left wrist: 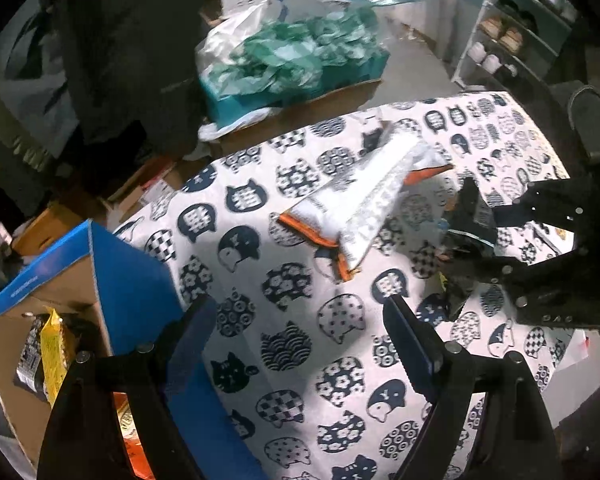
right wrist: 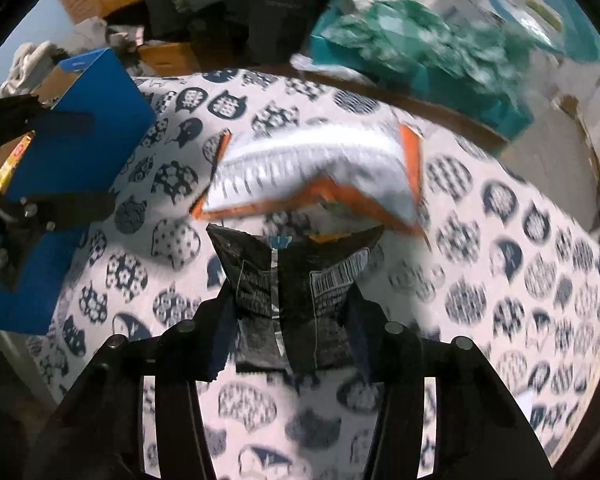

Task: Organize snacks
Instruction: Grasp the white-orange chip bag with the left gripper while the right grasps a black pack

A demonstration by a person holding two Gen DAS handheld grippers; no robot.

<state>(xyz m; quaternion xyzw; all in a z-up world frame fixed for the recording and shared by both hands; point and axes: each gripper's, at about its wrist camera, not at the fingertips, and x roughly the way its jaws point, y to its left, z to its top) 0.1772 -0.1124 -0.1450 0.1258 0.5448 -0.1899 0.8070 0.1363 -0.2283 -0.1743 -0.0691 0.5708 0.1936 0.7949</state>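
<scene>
My right gripper is shut on a black snack bag, its pads pressing both sides of the crumpled pack above the cat-print tablecloth. The left wrist view shows that same gripper at the right, with the black bag in it. Just beyond lie silver snack bags with orange edges, flat on the cloth. My left gripper stands open with nothing between its fingers, beside a blue cardboard box. That box holds a yellow snack pack.
The blue box stands at the table's left edge. Past the far edge is a teal box heaped with green-and-white plastic bags. A shelf with shoes stands at the back right, and dark clothing hangs at the left.
</scene>
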